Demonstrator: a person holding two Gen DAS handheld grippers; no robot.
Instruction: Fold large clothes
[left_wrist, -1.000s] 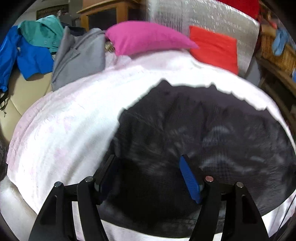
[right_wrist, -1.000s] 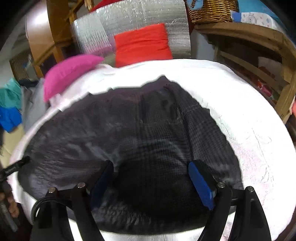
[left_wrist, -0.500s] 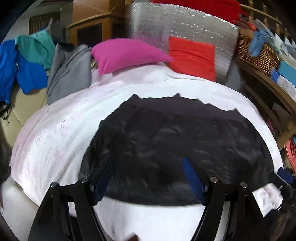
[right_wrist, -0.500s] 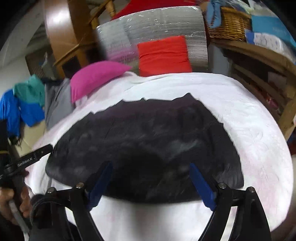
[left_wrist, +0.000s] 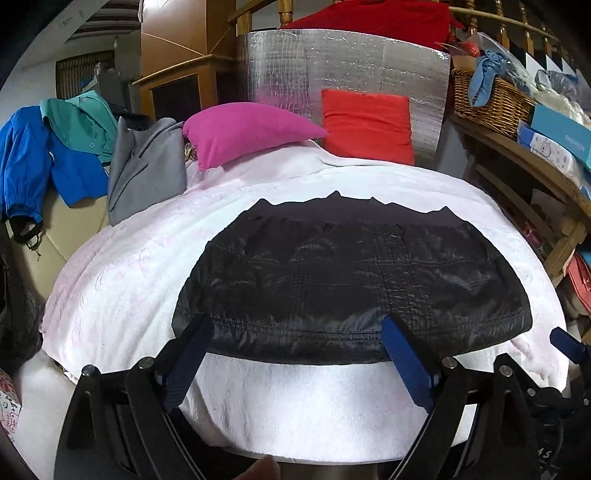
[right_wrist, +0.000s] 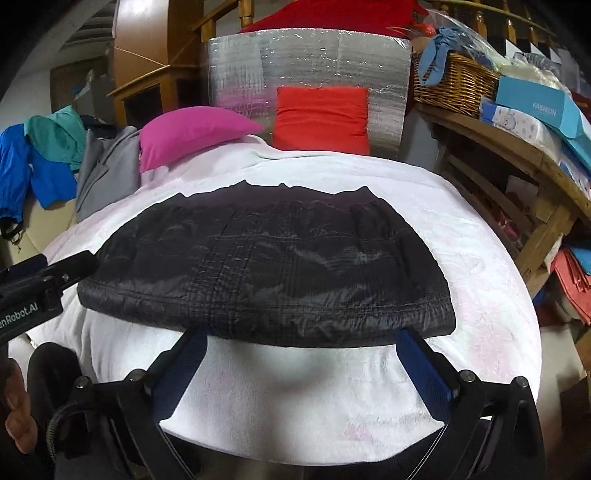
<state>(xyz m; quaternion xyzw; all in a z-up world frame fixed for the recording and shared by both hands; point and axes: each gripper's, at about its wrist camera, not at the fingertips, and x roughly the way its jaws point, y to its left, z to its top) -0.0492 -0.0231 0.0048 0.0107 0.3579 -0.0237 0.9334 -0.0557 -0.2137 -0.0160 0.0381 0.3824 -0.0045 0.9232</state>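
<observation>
My left tool (left_wrist: 295, 334) and right tool (right_wrist: 301, 338) gape empty at the near edge of the black quilted garment (left_wrist: 351, 280), folded flat on the white blanket (left_wrist: 122, 291); pink pillow (left_wrist: 247, 131) and red cushion (left_wrist: 367, 127) lie beyond.

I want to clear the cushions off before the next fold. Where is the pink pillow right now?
The pink pillow lies at the far left end of the white blanket, between the grey jacket and the red cushion.
</observation>
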